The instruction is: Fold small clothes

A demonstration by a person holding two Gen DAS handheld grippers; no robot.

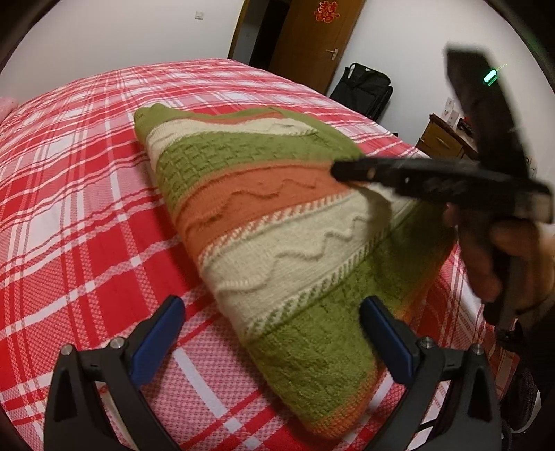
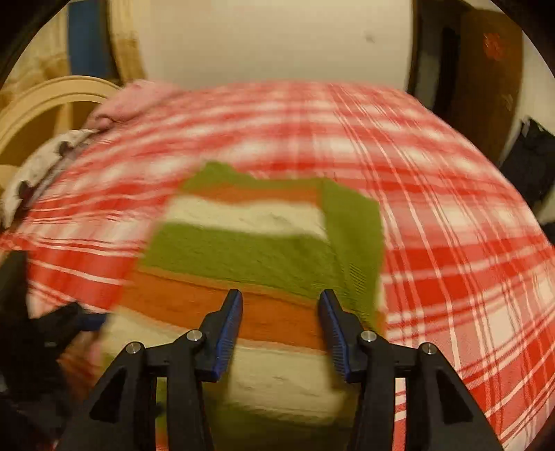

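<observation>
Your left tool (image 1: 272, 333), blue pads spread wide and gripping nothing, hovers at the near edge of a knitted sweater banded in olive green, burnt orange and cream (image 1: 277, 222), which lies in the middle of a bed covered with a red, pink and white plaid sheet (image 1: 69, 194). The garment looks already folded: it sits as a compact, thick bundle with tidy straight sides, no sleeve trailing loose in the left wrist view. By that reading most of the work is done, and what may remain is one more halving, a smoothing of the top layer, or simply leaving the bundle where it is.

Further right, your right tool (image 2: 281, 326) is released as well, its fingers parted over the orange band with no cloth between them. Seen from the left camera, that same tool is a blurred black bar held in a bare hand (image 1: 510, 256) above the sweater's far side. The right wrist view is smeared by motion, so fine detail of the folds is not readable there, though a green flap lies turned over along the bundle's right edge.

For writing, only one mark appears: a red paper decoration (image 1: 326, 11) on the brown wooden door (image 1: 312, 45) behind the bed, too small to read with confidence. No label or brand shows on the sweater.
</observation>
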